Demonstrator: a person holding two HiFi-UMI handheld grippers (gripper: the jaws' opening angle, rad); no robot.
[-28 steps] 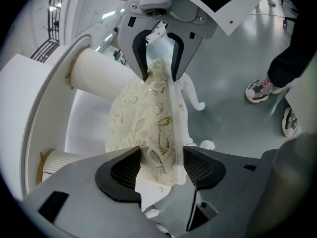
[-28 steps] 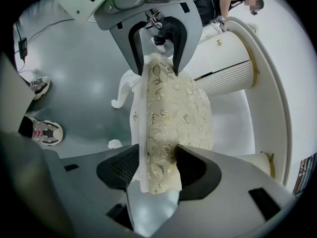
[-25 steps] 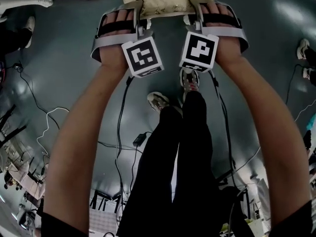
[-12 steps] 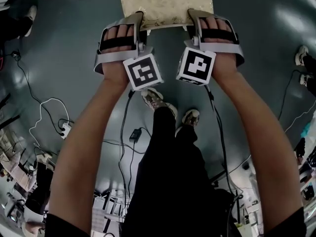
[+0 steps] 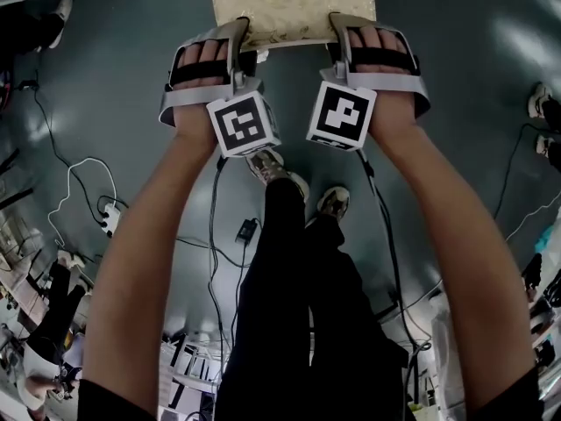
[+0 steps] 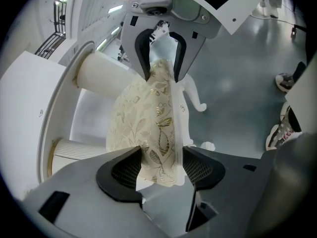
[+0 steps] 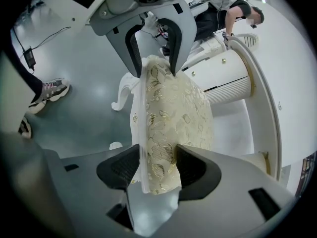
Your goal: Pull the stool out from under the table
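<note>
- Both tools are clamped on the stool (image 5: 294, 3). The left gripper (image 5: 238, 35) bites the near edge of the padded seat at 11 o'clock, and the right gripper (image 5: 340, 30) bites it at 1 o'clock.
- The stool stands on the floor at 12 o'clock in the head view, with the white table (image 7: 225, 81) just beyond it.
- I'd draw both hands evenly toward 6 o'clock, so the seat doesn't twist.
- I'd keep the pull low and level, because that fabric could slip off the pads.
- My shoes (image 5: 279, 168) are close behind and the cables (image 5: 83, 191) lie at 8 o'clock, so I'd step back carefully.
</note>
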